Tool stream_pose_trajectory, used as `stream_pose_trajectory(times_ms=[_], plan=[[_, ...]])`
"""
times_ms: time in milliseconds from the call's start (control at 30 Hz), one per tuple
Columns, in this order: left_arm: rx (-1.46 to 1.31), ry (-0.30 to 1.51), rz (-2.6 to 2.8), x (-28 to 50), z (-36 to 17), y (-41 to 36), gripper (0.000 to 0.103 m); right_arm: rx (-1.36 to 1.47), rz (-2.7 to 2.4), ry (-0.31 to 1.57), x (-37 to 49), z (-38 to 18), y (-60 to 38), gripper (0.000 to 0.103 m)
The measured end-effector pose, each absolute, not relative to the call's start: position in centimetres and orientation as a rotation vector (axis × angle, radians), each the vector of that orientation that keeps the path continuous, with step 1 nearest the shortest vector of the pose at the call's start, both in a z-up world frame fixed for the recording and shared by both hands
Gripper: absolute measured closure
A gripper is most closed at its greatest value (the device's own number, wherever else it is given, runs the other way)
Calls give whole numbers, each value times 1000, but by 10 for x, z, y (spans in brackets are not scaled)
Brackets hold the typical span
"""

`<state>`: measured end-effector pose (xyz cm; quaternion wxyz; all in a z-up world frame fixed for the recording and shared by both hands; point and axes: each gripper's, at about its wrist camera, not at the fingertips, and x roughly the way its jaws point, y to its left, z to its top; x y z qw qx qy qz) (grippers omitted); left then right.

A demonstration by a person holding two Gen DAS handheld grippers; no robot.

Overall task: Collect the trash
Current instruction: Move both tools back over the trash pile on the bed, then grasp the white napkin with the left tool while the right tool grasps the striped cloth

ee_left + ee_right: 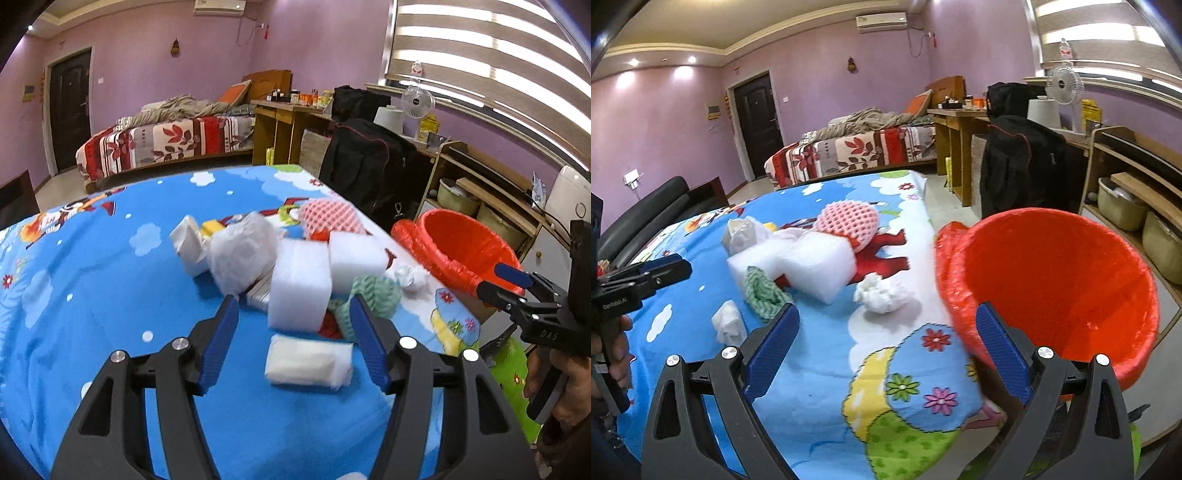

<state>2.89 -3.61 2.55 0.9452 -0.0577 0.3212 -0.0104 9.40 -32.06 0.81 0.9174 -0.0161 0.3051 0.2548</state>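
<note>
A pile of trash lies on the blue cartoon tablecloth [92, 258]: white foam blocks [301, 284], a white plastic bag [242, 254], pink foam netting [328, 216], green netting [376, 295], a folded white wad [308, 362] and a crumpled tissue [882, 291]. A bin with a red liner [1056, 280] stands off the table's right edge. My left gripper [291, 306] is open and empty, its fingers either side of a foam block, above the white wad. My right gripper [886, 317] is open and empty near the table's corner, beside the bin.
A bed [166, 144] with a red patterned cover is behind the table. A wooden desk [288, 125], black bags [369, 162] and wooden shelves [480, 184] with bowls line the right wall. A dark sofa [646, 218] is at the left.
</note>
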Motion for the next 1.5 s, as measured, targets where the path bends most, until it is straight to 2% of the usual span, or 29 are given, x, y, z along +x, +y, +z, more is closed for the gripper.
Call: stream_pose_trajectory(times_ms=[233,500,1000,1233,1500], plan=[[-112,712,-34,33,11,-38,42,-40,560,652,90,0,-305,12],[-105,791,-71,39,-8,-42,35,-51,583,662,88,-3,-294,12],[-116,889,-119,51,-36,-47,31,-63,618,674,89,-4,-282,12],[-94,898,-134,52,-39,-51,32,-75,646,677,87,-4,-271,12],[-94,900,-116,57,-40,-48,39,-96,669,691,89,-9,-257,12]])
